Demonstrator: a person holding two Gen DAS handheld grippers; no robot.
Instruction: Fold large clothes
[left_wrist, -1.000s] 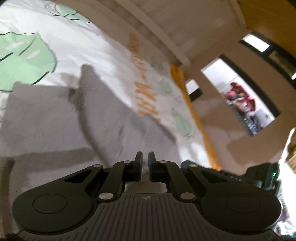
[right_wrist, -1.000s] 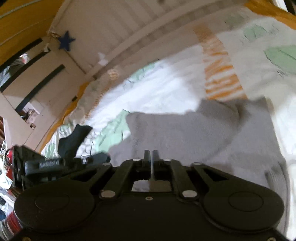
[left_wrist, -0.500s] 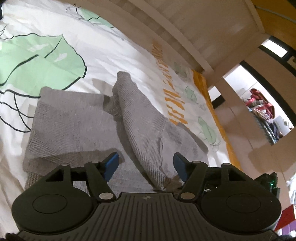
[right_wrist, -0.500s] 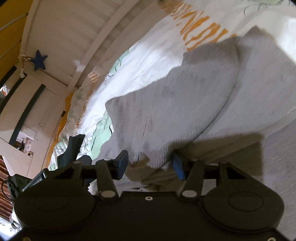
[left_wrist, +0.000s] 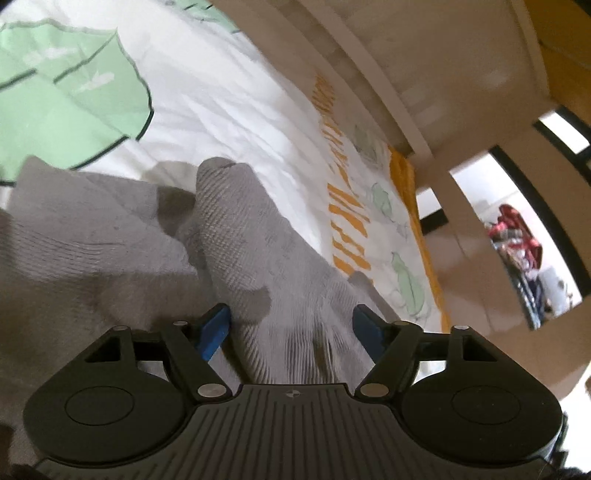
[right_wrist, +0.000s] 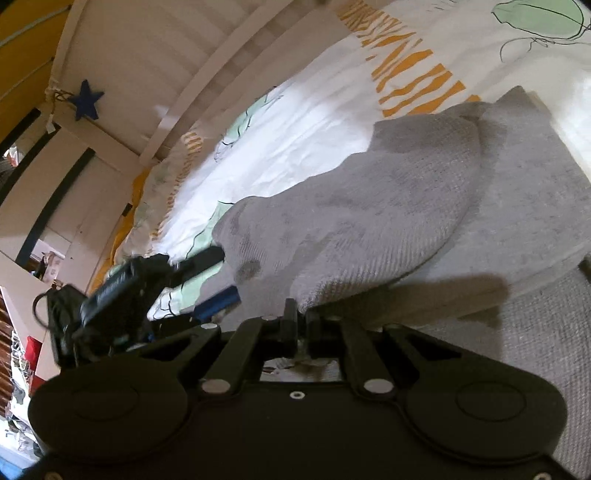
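A grey knitted garment (left_wrist: 236, 236) lies partly folded on a bed, one layer draped over another. My left gripper (left_wrist: 291, 326) is open, its blue pads on either side of a raised fold of the cloth. In the right wrist view the garment (right_wrist: 369, 206) fills the middle. My right gripper (right_wrist: 301, 323) is shut on the garment's near edge. The left gripper (right_wrist: 155, 284) shows there at the left, by the cloth's left end.
The bed cover (left_wrist: 207, 96) is white with green leaf and orange stripe prints. A white slatted bed frame (left_wrist: 388, 55) runs along the far side. A blue star (right_wrist: 88, 99) hangs on the frame. A doorway (left_wrist: 517, 236) opens at the right.
Both grippers were shut on the cloth a second ago, then opened. Now the right gripper has shut on the garment's edge again; the left stays open over the fold.
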